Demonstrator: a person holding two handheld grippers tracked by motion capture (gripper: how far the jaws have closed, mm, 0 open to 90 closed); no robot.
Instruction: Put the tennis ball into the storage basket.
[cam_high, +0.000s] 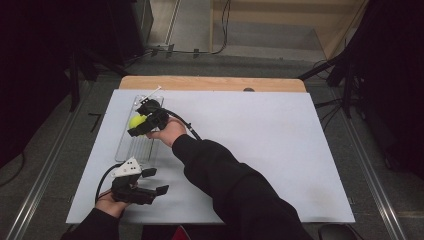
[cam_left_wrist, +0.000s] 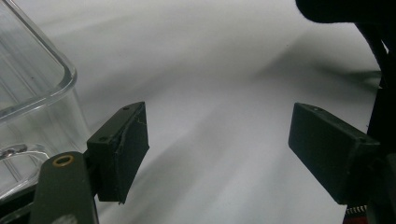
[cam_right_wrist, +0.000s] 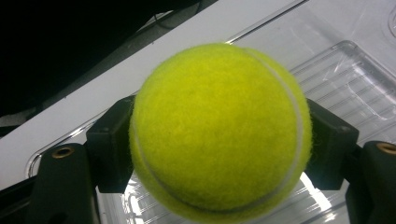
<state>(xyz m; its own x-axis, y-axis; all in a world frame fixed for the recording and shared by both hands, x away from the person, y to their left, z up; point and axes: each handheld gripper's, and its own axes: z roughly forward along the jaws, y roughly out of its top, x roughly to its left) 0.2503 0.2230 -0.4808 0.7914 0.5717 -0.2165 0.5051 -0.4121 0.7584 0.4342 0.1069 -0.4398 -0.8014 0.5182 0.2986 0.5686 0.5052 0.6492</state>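
Ball, a tennis ball of fuzzy yellow-green felt with a pale curved seam running round it, sits clamped between the two black jaws of the right gripper; no print or maker's mark can be read on the side that faces the camera. In the high view the ball hangs over the far half of the tray, the gripper reaching across from the right on a black-sleeved arm. Whether the ball touches the tray floor I cannot tell.

The tray is clear, hard plastic, long and narrow with rounded corners and a raised rim; in the right gripper view its floor is ribbed with fine parallel ridges that catch the light. In the left gripper view one glossy, curved corner of it stands just beside the left-hand jaw. No label shows on it.

The left gripper rests low at the near left of the mat, just past the near end of the tray, a grey three-cornered plate on its top. Its jaws stand wide apart with nothing between them; the pads are flat, matt black blocks, the left one marked with a thin scratch.

The mat is smooth, plain white and covers most of a wooden table, whose pale board edge shows along the far side. A thin white stick lies at the far end of the tray
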